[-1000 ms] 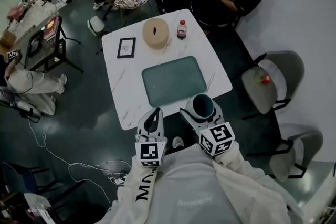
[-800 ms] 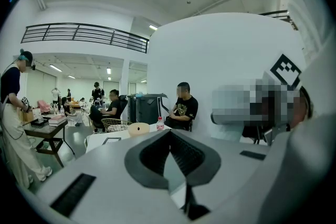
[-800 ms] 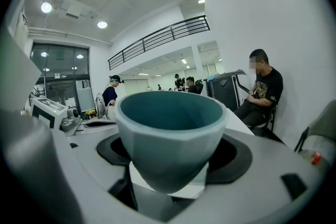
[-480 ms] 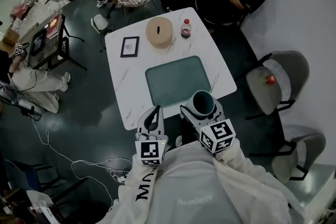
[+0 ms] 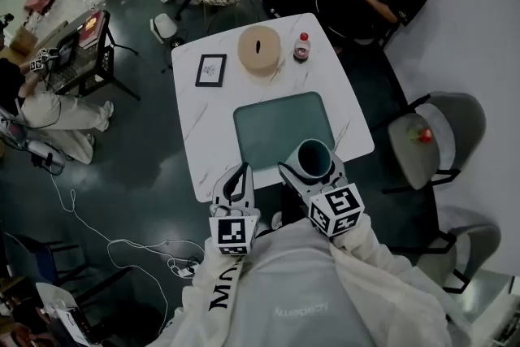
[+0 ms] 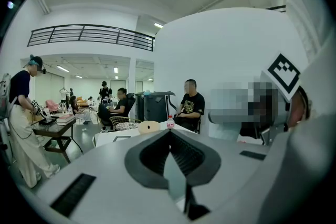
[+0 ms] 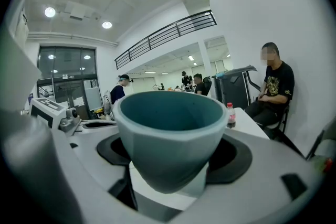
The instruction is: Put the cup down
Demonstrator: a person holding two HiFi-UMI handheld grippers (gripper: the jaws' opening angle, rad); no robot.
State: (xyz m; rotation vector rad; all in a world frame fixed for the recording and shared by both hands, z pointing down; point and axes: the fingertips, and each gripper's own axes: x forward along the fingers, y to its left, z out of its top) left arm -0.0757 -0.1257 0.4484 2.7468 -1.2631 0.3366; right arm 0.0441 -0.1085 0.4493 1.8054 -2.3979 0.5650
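- Table (image 5: 195, 118): white top that carries everything. Its near edge faces us, so the reach is short.
- 2 chairs (image 5: 410, 154) stand off its right edge, apart from it. The floor along the left edge is open.
- Tray (image 5: 280, 130): teal and bare, running from the table's centre toward the near edge. We judge it the likely landing spot, with free room inside its rim.
- Box (image 5: 260, 50): round, tan, by the far edge. A frame (image 5: 210, 70) sits toward the far left corner and a bottle (image 5: 302, 48) toward the far right corner. All 3 are well apart from the near edge, out of the path.
- Right gripper (image 5: 312, 172): jaws spread wide and clamped on the cup (image 5: 314, 157), 1 on each side of its lower wall. The cup is upright, mouth up, so it can go straight down.
- The cup hangs over the table's near edge, at the tray's near right corner. We judge it not yet set down.
- Left gripper (image 5: 239, 180): jaws pressed together with nothing between them. It sits at the near edge, left of the cup and clear of it.
- Next, as we judge: a short push forward, then down onto the tray.
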